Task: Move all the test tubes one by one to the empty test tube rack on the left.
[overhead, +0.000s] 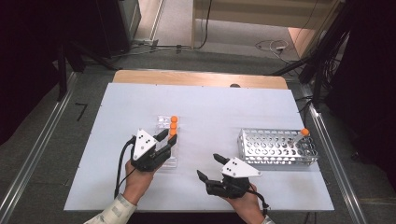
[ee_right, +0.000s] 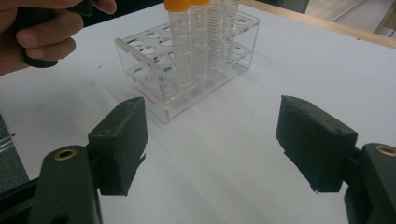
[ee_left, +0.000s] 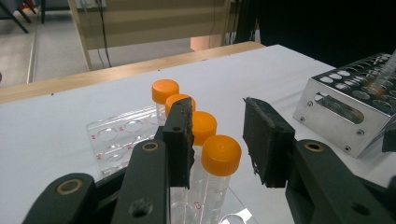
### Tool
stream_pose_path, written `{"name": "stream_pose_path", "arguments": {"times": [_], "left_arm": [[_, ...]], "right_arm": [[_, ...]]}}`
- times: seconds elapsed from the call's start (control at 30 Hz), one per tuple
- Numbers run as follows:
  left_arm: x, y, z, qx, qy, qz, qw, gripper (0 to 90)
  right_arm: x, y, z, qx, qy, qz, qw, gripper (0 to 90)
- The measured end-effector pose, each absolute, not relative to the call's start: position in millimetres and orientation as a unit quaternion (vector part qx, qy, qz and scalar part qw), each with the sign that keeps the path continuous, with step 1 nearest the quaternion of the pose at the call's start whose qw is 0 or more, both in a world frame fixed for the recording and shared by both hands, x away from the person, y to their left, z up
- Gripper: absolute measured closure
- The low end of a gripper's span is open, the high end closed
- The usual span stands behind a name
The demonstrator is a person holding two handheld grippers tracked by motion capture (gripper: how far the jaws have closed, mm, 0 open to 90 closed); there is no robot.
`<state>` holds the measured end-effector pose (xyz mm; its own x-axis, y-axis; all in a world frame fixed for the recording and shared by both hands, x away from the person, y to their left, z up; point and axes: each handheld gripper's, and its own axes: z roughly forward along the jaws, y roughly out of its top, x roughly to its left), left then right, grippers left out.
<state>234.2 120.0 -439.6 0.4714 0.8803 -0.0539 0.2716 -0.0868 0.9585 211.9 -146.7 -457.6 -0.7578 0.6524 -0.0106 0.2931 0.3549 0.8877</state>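
Note:
A clear plastic rack stands left of the table's middle and holds a row of several orange-capped tubes. My left gripper reaches over the rack's near end. The nearest tube's cap sits between its jaws, and a gap shows on each side of the cap, so the pads are off it. My right gripper hovers wide open near the front edge with nothing between its jaws. It faces the clear rack and its tubes.
A perforated metal rack stands at the right with one orange-capped tube leaning in its far right corner. The white tabletop ends in a wooden strip at the back. The other hand shows at the right gripper view's top left.

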Motion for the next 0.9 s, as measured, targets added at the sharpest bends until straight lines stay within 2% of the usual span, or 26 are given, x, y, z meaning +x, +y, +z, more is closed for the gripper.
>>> {"name": "stream_pose_path", "arguments": {"times": [0.33,0.5,0.63,0.9], "left_arm": [[223,119,-435,0.671,0.422,0.289,0.537,46.0],[218,119,-436,0.666,0.426,0.294,0.538,34.5],[218,121,-437,0.662,0.430,0.297,0.537,31.4],[219,123,-440,0.661,0.436,0.297,0.533,31.1]], "right_arm": [[215,-157,-453,0.306,0.791,0.492,0.196,23.7],[220,-171,-449,0.324,0.779,0.489,0.220,23.7],[227,-190,-443,0.347,0.762,0.491,0.243,24.0],[239,-242,-432,0.405,0.712,0.488,0.301,24.5]]}}
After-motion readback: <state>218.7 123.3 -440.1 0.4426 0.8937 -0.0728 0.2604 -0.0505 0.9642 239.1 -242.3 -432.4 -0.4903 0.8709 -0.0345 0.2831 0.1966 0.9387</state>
